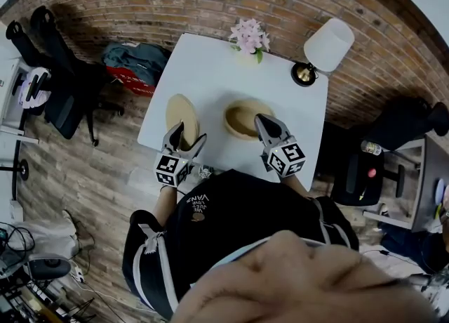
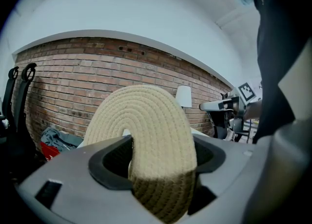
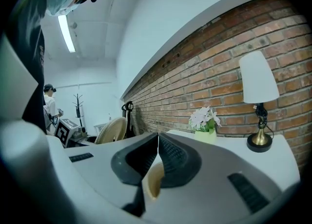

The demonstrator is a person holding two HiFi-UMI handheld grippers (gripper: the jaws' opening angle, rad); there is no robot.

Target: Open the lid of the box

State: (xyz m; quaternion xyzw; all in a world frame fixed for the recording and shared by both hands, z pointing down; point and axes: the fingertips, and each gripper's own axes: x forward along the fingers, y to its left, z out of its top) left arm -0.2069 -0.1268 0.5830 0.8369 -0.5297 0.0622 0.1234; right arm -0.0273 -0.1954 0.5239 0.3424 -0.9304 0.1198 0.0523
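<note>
A round woven lid stands on edge over the left part of the white table. My left gripper is shut on its near rim; in the left gripper view the lid fills the space between the pads. The open woven box sits at the table's middle. My right gripper hovers over the box's right rim with its jaws shut, tips touching and nothing gripped. A beige piece of the box shows below them. The lid appears to the left in the right gripper view.
A white-shaded lamp and a pot of pink flowers stand at the table's far edge by the brick wall. A black chair and a bag are on the floor at left, another chair at right.
</note>
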